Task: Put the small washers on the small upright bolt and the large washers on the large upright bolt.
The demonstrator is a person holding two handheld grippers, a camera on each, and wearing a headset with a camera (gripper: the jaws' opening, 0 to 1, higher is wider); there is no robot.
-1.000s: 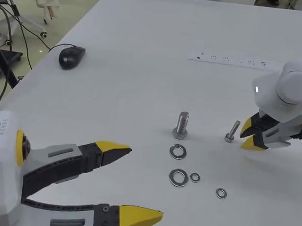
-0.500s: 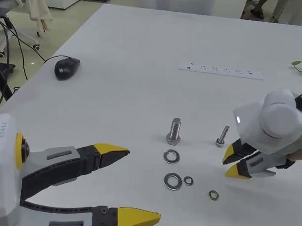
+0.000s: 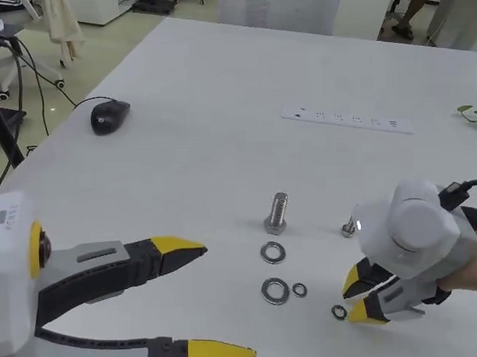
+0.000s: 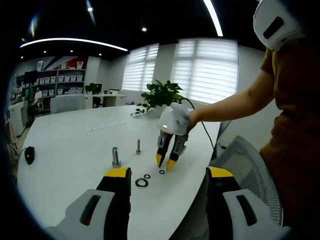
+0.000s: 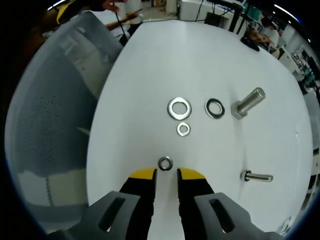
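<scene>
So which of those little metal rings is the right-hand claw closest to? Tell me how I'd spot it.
On the white table, find the big upright bolt near the middle. The other rings cluster on its near side. Yours is the small washer lying alone off to the side, right at the tips of the right claw.

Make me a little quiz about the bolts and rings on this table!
1. True or false: the large bolt stands upright with no washer on it.
2. How many washers lie on the table?
3. The right gripper has its open fingers nearest to: A) a small washer B) the mouse C) the power strip.
Key: 1 true; 2 four; 3 A.
</scene>
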